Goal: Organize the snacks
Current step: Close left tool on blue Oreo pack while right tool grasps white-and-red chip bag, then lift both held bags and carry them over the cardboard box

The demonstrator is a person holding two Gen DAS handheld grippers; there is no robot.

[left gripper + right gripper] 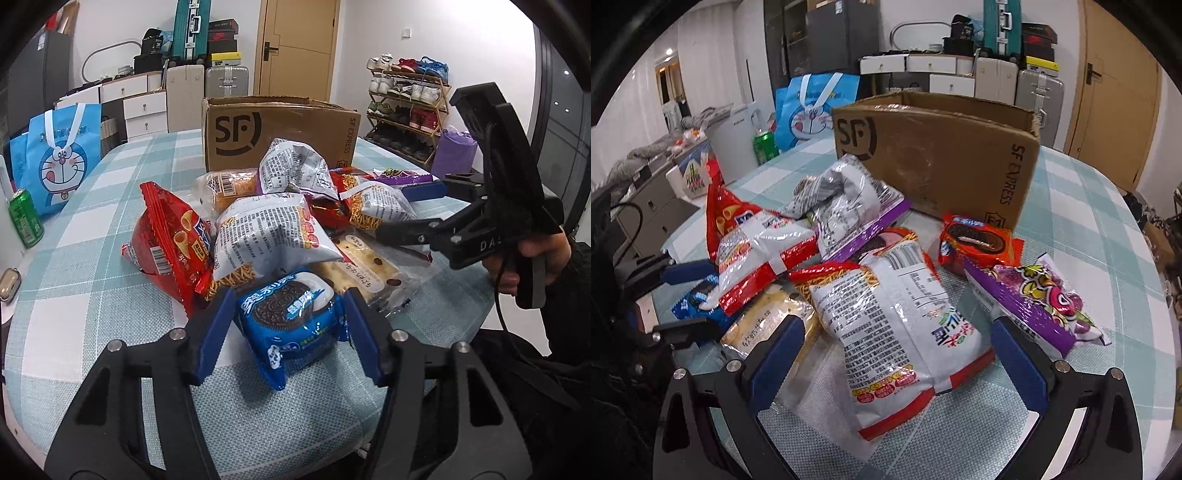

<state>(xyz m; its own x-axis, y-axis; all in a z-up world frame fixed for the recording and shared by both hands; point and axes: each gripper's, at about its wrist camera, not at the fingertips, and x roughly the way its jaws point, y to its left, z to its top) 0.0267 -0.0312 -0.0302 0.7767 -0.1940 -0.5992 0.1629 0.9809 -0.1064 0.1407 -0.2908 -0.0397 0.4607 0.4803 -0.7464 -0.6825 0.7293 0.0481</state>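
The blue plastic packet of chocolate sandwich cookies (295, 325) is found at the near edge of the snack heap, lying flat on the surface directly ahead of the left tongs (290, 332). Its long axis is seen to run from the tongs away toward the heap, slightly slanted, so the two blue pads are set across its short width. The pads appear to touch or nearly touch the wrapper's sides; a firm grip cannot be confirmed, and the jaws are judged partly closed around it. The left hand is plainly the nearer one to this packet.

The right tongs (897, 354) are held wide open over a white-and-red crinkled noodle-snack bag (897, 325), which lies between the pads without being pressed. In the left view a hand (532, 258) is seen gripping that tool's handle.

Beyond the heap an open brown cardboard box (273, 133) marked with courier lettering is stood, judged to be the likely destination; a lift and a forward carry over the pile would be called for.

The surface (92, 229) is covered by a pale teal-and-white checked cloth. A green drink can (25, 218) and a blue cartoon tote bag (59, 162) are placed at its far left. Behind, white drawers, suitcases, a wooden door and a shoe rack (406, 107) are seen.
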